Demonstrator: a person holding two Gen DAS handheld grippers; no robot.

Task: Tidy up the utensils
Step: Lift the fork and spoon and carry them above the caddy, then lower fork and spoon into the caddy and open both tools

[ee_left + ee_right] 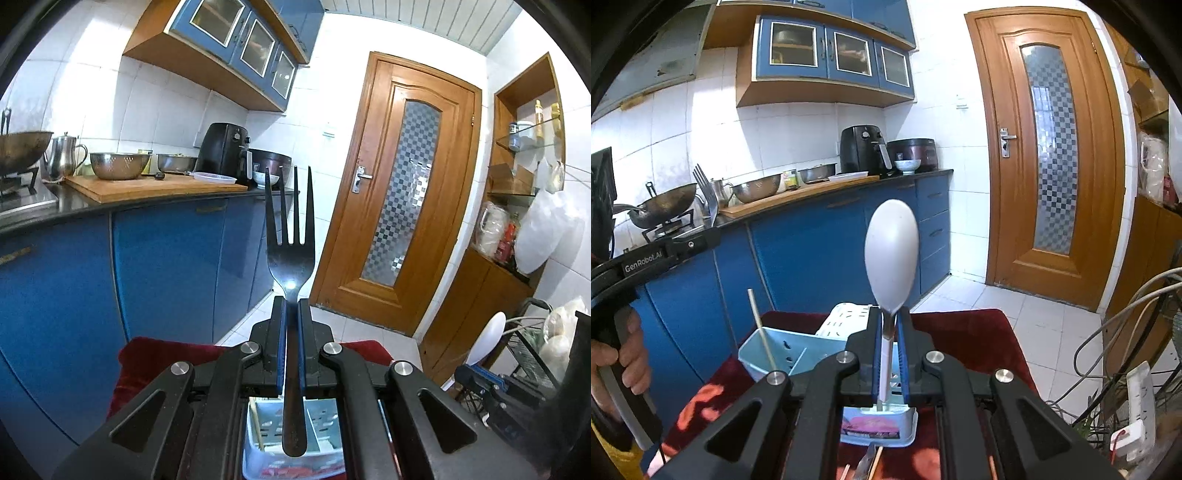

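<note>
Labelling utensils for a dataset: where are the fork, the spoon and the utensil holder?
fork [290, 258], left wrist view, base of the tines.
spoon [892, 254], right wrist view, bowl.
utensil holder [775, 345], right wrist view, blue wall.

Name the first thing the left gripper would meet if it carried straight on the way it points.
Probably the blue cabinets under the counter: the left gripper, shut on the fork, aims at their far end. Nothing nearer shows in its line, though depth is unclear.
</note>
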